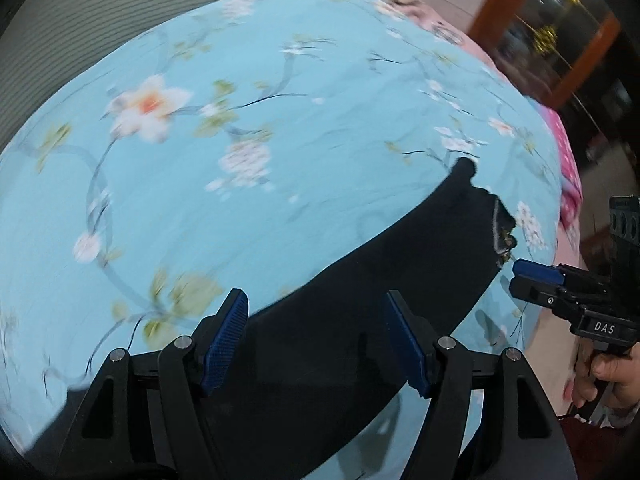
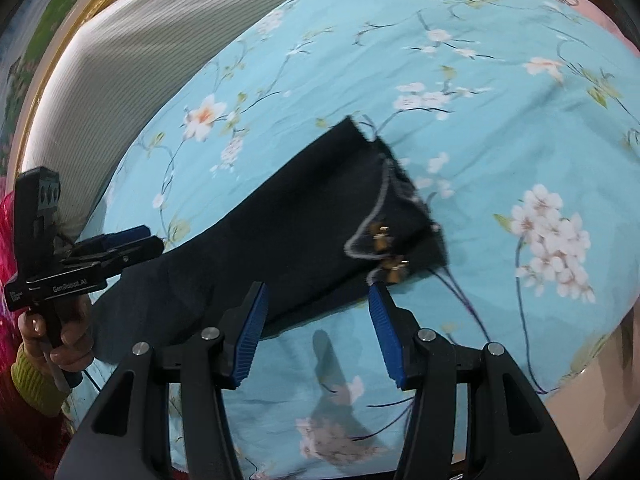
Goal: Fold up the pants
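While the black pants are laid out flat across the flowered bedsheet, no fold can be seen yet, so the step in hand is judged to be the approach for a first grasp. The left tool is held with its fingers apart above the dark cloth, nothing between them. The right tool is likewise spread wide and empty, just short of the frayed end with the small metal clasps. An edge is probably to be pinched at each end next, then carried over onto the rest.
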`<state>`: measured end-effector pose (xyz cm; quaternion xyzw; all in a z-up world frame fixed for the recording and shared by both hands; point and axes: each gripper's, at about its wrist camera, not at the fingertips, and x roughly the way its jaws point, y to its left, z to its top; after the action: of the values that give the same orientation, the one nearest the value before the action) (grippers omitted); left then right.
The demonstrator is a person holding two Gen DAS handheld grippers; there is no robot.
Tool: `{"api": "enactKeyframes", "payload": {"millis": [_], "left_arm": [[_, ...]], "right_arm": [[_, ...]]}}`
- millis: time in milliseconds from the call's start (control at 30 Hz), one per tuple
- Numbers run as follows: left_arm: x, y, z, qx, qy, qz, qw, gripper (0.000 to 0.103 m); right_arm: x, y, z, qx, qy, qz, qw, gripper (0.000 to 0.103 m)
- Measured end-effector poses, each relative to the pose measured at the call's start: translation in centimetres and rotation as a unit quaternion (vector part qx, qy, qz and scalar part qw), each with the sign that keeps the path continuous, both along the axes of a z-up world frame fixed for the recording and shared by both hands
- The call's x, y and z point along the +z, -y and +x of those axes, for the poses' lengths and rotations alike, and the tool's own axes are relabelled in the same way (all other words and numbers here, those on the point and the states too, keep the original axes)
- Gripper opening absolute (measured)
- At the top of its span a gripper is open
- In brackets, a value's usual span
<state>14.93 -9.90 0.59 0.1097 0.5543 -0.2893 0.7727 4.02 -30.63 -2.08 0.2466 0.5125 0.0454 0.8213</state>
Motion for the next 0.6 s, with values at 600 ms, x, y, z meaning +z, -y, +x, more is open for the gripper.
{"api": "enactKeyframes", "payload": {"millis": [600], "left_arm": [[-3.7, 12.0, 3.0, -0.121, -0.053, 0.008, 0.9911, 0.062]], "right_arm": [[-2.1, 3.4, 1.6, -0.060, 0.014, 0.046, 0.997, 0.029]]}}
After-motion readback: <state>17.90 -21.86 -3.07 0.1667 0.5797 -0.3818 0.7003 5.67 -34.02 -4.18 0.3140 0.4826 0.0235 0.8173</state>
